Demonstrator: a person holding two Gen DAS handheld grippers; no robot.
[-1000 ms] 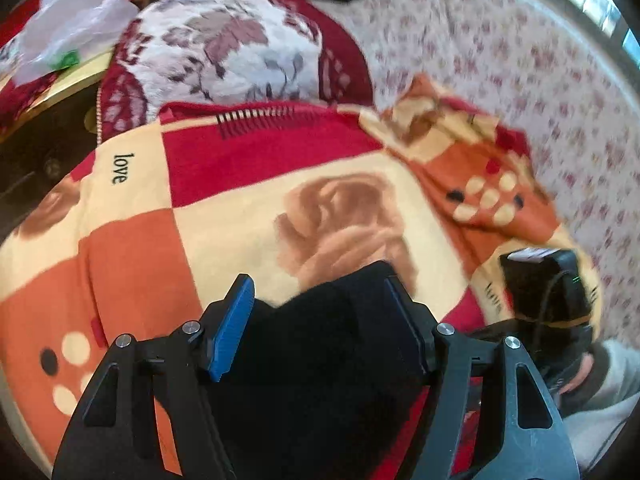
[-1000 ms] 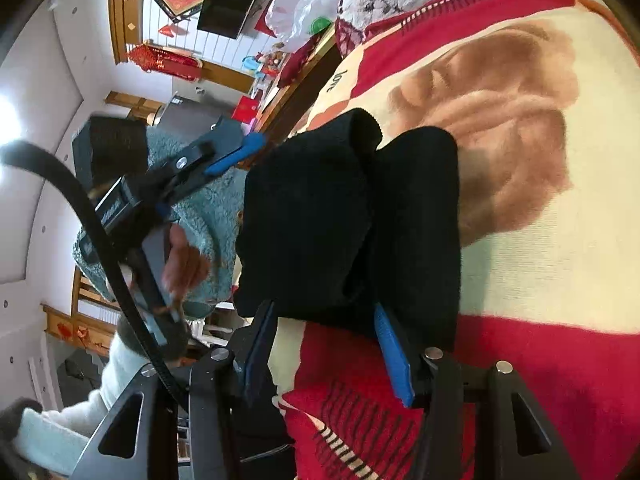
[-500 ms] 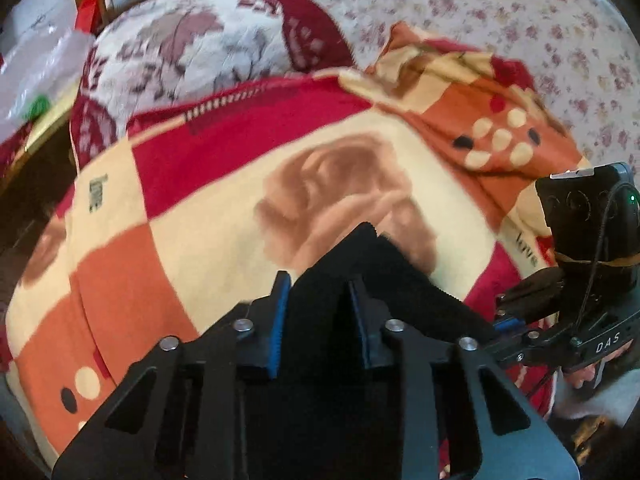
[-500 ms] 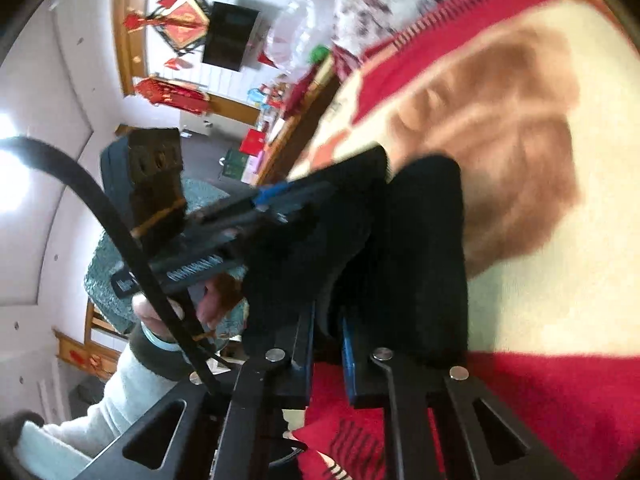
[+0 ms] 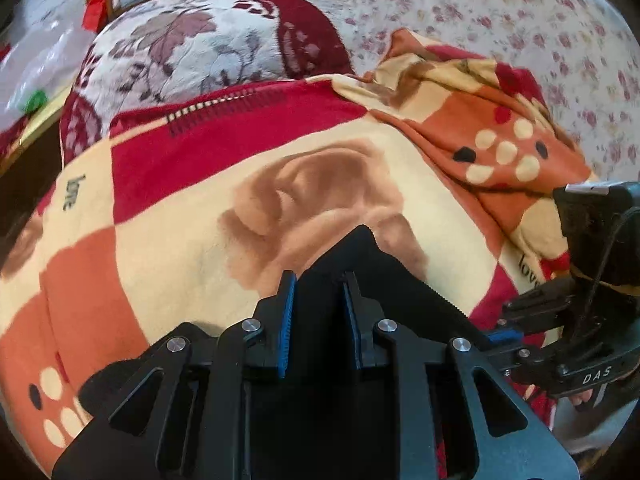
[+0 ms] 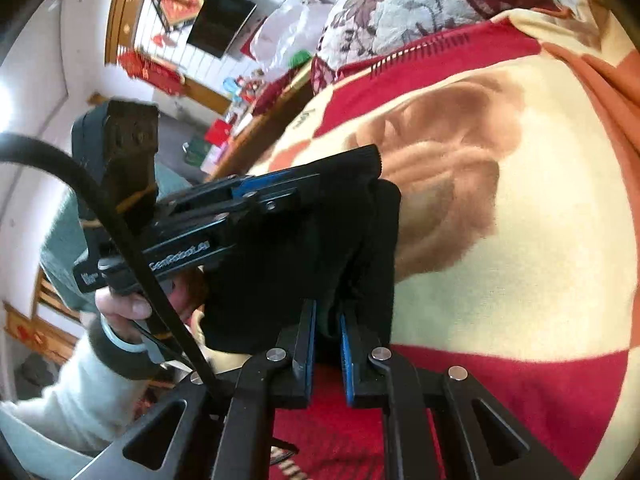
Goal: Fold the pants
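Observation:
Dark black pants (image 5: 372,264) lie bunched near the front of a red, orange and cream blanket (image 5: 180,248). My left gripper (image 5: 318,280) points down on their upper edge; its jaws are closing, with a ridge of black cloth pinched between the blue pads. In the right wrist view my right gripper (image 6: 326,312) is shut on a fold of the same pants (image 6: 320,248) at their lower edge. The left gripper (image 6: 280,184) shows there at the left, clamped on the cloth's far corner. The right gripper (image 5: 500,334) appears at the right rim of the left wrist view.
A floral pillow (image 5: 200,44) rests behind the blanket, and a flowered sheet (image 5: 520,20) covers the bed to the right. A plastic bag (image 5: 36,60) sits at the far left. A person's hand (image 6: 124,304) and pale sleeve hold the left gripper's handle.
Both grippers went from open around the pants to closed on the cloth. The left gripper moved in and down; a peak of fabric now stands between its pads.

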